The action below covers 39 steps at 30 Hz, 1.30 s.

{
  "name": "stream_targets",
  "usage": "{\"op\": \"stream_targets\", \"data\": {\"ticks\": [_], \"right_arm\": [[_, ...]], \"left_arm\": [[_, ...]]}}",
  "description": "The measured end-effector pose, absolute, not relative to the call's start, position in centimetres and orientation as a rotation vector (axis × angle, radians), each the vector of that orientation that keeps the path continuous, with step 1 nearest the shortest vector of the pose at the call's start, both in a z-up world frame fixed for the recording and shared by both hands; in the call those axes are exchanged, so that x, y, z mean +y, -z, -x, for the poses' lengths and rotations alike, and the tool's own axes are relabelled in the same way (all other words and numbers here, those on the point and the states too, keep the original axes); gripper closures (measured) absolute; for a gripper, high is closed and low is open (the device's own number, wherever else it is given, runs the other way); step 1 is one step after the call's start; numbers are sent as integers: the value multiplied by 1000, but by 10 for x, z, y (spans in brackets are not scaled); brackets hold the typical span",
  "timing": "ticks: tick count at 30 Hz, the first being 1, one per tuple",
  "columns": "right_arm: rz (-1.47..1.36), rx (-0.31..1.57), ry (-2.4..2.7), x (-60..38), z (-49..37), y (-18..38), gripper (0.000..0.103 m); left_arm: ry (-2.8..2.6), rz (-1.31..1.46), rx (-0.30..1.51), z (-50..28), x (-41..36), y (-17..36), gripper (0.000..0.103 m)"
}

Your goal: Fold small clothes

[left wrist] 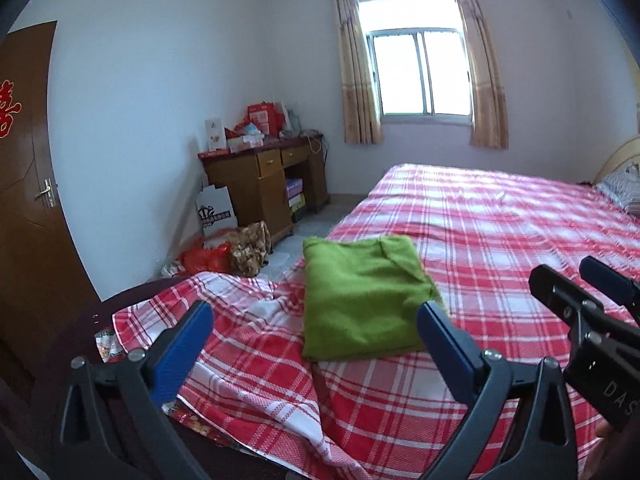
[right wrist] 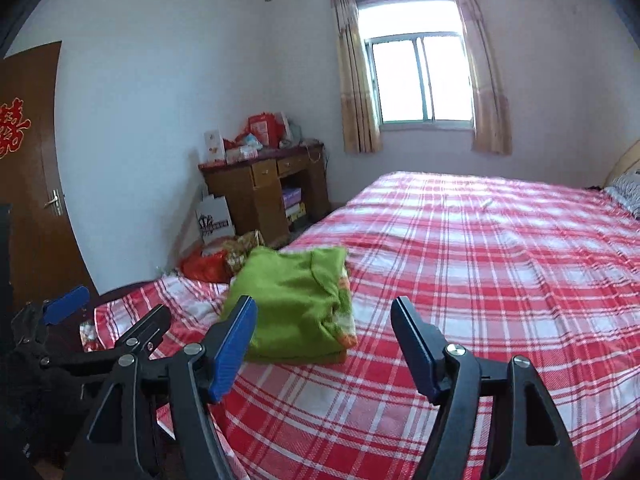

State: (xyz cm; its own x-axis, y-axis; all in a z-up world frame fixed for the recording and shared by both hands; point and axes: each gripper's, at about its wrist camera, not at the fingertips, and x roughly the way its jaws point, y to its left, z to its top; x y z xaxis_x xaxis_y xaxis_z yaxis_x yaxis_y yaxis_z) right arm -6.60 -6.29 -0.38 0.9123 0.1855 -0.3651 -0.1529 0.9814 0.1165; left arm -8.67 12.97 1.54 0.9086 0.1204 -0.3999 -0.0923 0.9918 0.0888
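Note:
A green garment (left wrist: 360,300) lies folded into a neat rectangle on the red plaid bed sheet (left wrist: 500,232), near the bed's foot corner. It also shows in the right wrist view (right wrist: 296,304), with an orange patterned lining at its right edge. My left gripper (left wrist: 316,340) is open and empty, held above the bed just short of the garment. My right gripper (right wrist: 324,340) is open and empty, raised above the sheet to the garment's right. The right gripper's fingers (left wrist: 568,292) show at the right of the left wrist view.
The sheet is rumpled at the bed's near left corner (left wrist: 224,312). A wooden desk (left wrist: 268,184) piled with boxes stands at the far wall, with bags (left wrist: 224,252) on the floor beside it. A pillow (left wrist: 624,188) lies at the bed's head. A door (left wrist: 24,200) is at left.

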Motion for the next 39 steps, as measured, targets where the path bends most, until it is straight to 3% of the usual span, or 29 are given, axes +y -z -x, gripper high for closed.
{"op": "stream_targets", "data": {"ticks": [19,39], "right_arm": [[-79,232,-193,-53,96,-56,26],[-117,255,-192,-59,95,-47,26]], "left_arm": [[-155,-40,302,111,148,-50,0],[-153,-36,326,107,147,-45,0]]}}
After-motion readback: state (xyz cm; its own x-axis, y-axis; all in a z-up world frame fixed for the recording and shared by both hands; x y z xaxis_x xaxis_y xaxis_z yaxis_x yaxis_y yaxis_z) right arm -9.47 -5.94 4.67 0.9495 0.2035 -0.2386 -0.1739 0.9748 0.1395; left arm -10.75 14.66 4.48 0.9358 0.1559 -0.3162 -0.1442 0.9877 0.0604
